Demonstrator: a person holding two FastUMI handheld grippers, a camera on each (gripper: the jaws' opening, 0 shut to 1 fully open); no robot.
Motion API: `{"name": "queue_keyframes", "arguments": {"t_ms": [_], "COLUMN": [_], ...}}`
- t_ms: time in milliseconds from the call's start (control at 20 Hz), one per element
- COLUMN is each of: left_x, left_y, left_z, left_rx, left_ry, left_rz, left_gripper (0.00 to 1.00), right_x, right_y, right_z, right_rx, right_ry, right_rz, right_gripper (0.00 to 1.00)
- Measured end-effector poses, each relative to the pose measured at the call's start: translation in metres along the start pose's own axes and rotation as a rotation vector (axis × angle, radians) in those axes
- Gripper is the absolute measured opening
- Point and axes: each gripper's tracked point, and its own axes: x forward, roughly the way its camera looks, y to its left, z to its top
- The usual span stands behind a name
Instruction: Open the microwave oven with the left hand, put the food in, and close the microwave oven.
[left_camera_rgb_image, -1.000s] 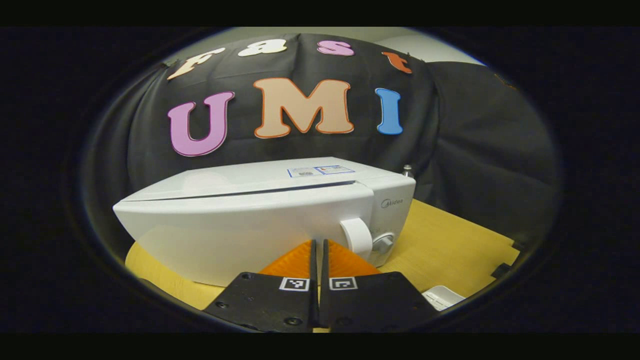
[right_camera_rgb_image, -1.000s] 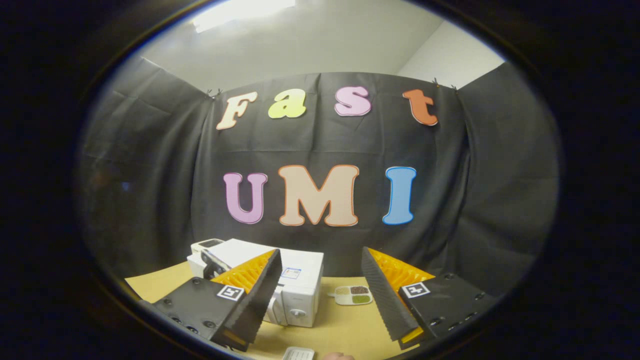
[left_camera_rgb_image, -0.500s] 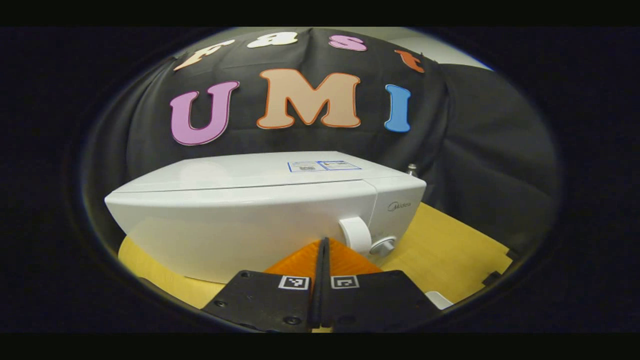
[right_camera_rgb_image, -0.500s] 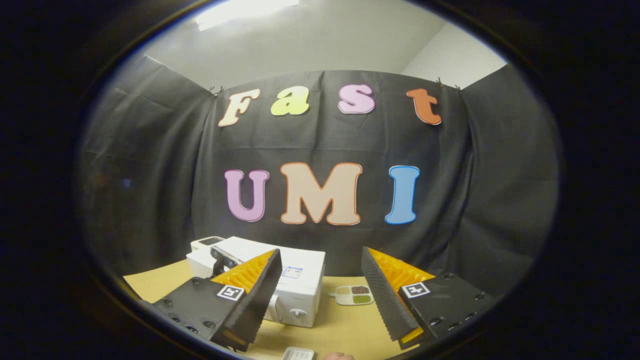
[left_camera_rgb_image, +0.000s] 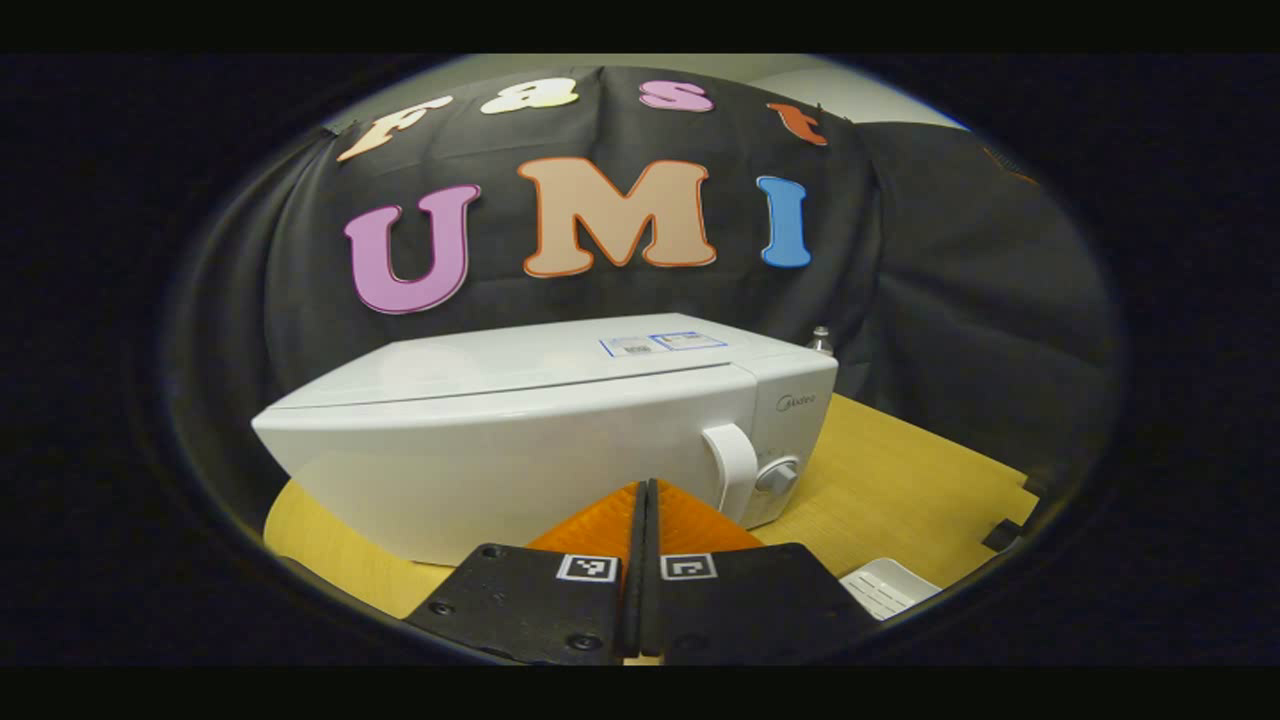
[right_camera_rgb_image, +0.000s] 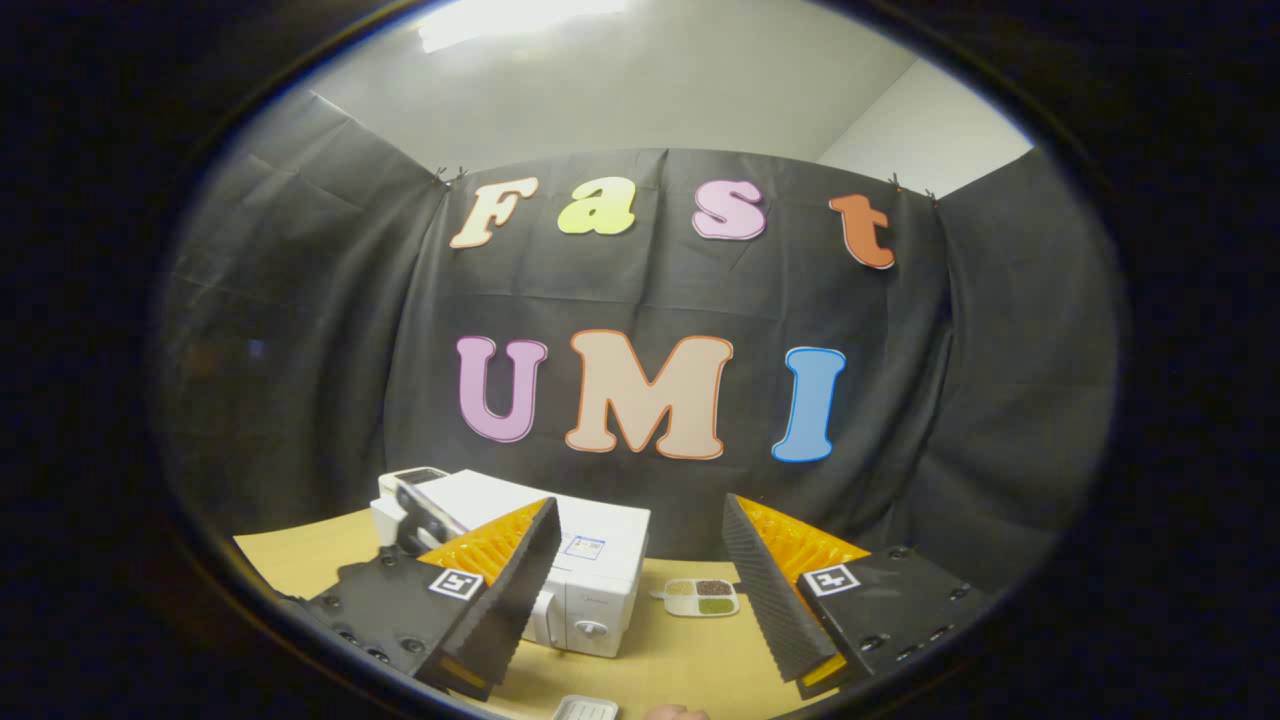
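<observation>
A: Now, item one, nearest the lens?

B: Left gripper (left_camera_rgb_image: 647, 490), fingers pressed together with nothing between them, pointed at the front of the microwave oven (left_camera_rgb_image: 520, 440).

A: And the right gripper (right_camera_rgb_image: 640, 560)?

B: Jaws spread wide, holding nothing, raised above the wooden table (right_camera_rgb_image: 690, 655).

A: Small items on the table?

B: White ribbed tray (left_camera_rgb_image: 885, 590), low at the right of the left gripper view; also at the bottom edge of the right gripper view (right_camera_rgb_image: 586, 708).

A: The oven itself?

B: White, standing on the table, door appears closed. Door handle (left_camera_rgb_image: 733, 465) upright, round knob (left_camera_rgb_image: 779, 477) just beside it on the control panel.

A: The food?

B: A white divided dish (right_camera_rgb_image: 702, 596) with three fillings, on the table, to the right of the oven and apart from it, in the right gripper view.

A: Farthest?

B: Black cloth wall (right_camera_rgb_image: 300, 330), behind the oven.
</observation>
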Motion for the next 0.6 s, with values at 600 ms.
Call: {"name": "queue_keyframes", "arguments": {"t_ms": [600], "left_x": [-0.164], "left_y": [0.068], "left_z": [0.132], "left_rx": [-0.118], "left_ry": [-0.227], "left_rz": [0.12], "left_gripper": [0.01], "right_x": [0.009], "right_y": [0.042], "right_z": [-0.006], "right_rx": [0.076], "right_ry": [0.011], "right_rz": [0.037], "right_gripper": [0.98]}}
